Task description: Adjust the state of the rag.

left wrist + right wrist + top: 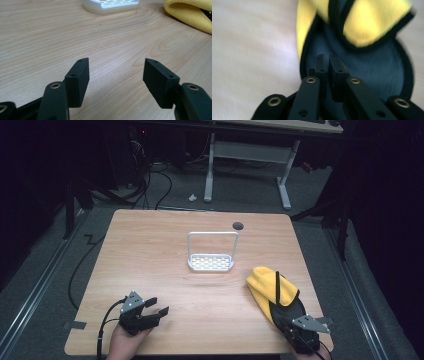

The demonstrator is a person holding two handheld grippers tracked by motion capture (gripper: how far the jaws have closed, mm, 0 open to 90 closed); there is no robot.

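A yellow cloth with a dark side and black trim (267, 282) lies crumpled at the table's right front. My right gripper (289, 319) sits at its near end. In the right gripper view the right gripper (328, 58) is shut, its jaws pressed together just over the cloth's dark part (374, 70); whether any fabric is caught between them I cannot tell. My left gripper (159, 305) rests at the left front, open, and in its own view the left gripper (116, 67) has bare wood between its jaws. The cloth (187, 12) shows far off to its right.
A white perforated rack with a tall wire handle (212, 263) stands mid-table, and the rack's base (110, 5) shows ahead of the left gripper. A dark grommet hole (238, 225) sits near the wooden table's (150, 250) back edge. Cables and desk legs stand beyond.
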